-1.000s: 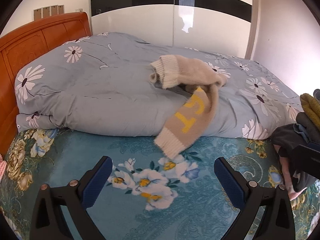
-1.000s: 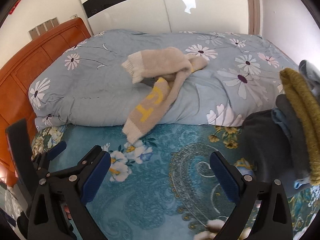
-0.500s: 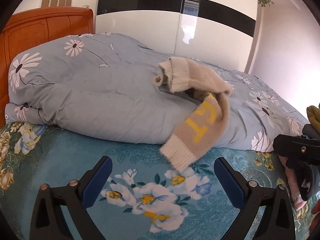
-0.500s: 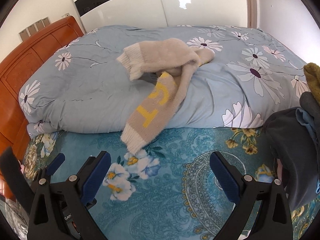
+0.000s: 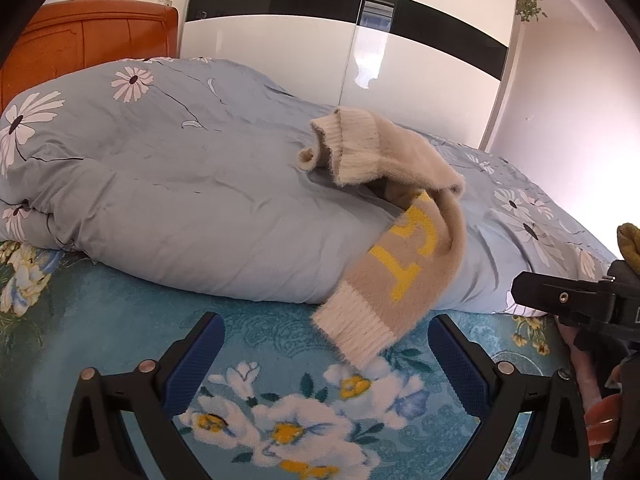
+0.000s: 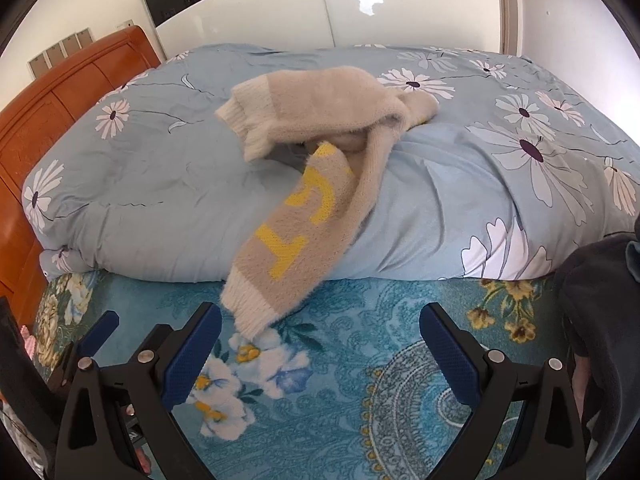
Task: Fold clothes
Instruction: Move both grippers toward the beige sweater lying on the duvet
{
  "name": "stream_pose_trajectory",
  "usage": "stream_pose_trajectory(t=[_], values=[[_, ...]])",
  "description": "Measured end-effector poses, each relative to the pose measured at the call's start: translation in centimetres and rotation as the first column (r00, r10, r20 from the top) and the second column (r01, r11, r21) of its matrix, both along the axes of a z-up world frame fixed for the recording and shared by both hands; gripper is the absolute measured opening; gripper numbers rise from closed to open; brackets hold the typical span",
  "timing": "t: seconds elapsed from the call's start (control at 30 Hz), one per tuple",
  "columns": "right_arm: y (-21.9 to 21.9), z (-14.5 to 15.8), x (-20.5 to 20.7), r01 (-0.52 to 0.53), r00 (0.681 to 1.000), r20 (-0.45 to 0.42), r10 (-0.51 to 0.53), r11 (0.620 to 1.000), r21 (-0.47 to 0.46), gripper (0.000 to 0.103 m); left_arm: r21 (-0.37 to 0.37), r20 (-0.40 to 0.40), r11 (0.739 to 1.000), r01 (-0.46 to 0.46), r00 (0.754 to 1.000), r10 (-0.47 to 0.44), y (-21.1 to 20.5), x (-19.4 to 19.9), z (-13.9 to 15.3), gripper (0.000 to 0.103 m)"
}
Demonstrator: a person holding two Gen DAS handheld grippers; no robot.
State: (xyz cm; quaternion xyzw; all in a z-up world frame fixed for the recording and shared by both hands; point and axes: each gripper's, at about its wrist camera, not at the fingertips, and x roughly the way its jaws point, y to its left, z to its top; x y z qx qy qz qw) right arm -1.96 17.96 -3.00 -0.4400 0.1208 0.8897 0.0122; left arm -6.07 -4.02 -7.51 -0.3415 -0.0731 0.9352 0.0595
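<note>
Both cameras have pushed in closer; the beige sweater (image 5: 404, 216) looms larger, centre frame, draped crumpled over the blue duvet (image 5: 180, 200). Left gripper (image 5: 326, 364) and right gripper (image 6: 320, 354) gape empty. Folding hasn't started.

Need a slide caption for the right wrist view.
Open right claw faces beige sweater draped over blue floral duvet.
</note>
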Motion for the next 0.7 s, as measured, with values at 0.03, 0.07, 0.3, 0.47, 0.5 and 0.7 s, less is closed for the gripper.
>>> stream_pose_trajectory(t=[0.03, 0.07, 0.3, 0.47, 0.5, 0.7], values=[[0.1, -0.2, -0.3, -0.003, 1.000, 0.003, 0.003, 1.000, 0.000, 0.100, -0.002, -0.002, 1.000, 0.006, 1.000, -0.006, 0.0, -0.2, -0.1, 0.103], [0.1, -0.4, -0.7, -0.006, 1.000, 0.006, 0.006, 1.000, 0.001, 0.100, -0.003, -0.003, 1.000, 0.013, 1.000, -0.013, 0.1, -0.4, -0.2, 0.103], [0.1, -1.7, -3.1, -0.019, 0.999, 0.029, 0.019, 1.000, 0.004, 0.100, 0.029, 0.010, 0.999, 0.028, 1.000, -0.028, -0.2, -2.1, -1.2, 0.103], [0.9, -2.2, -4.0, -0.002, 1.000, 0.029, 0.003, 1.000, -0.029, 0.100, 0.091, 0.031, 0.996, 0.012, 0.999, -0.014, -0.9, -3.6, -1.7, 0.103], [1.1, -2.3, -4.0, 0.002, 1.000, 0.029, -0.001, 0.999, -0.034, 0.100, 0.095, 0.031, 0.995, 0.011, 0.999, -0.014, -1.0, -3.9, -1.7, 0.103], [1.7, -2.7, -4.0, -0.026, 0.999, 0.032, 0.027, 0.999, -0.020, 0.100, 0.111, 0.035, 0.994, 0.020, 0.999, -0.024, -0.8, -5.9, -1.3, 0.103]])
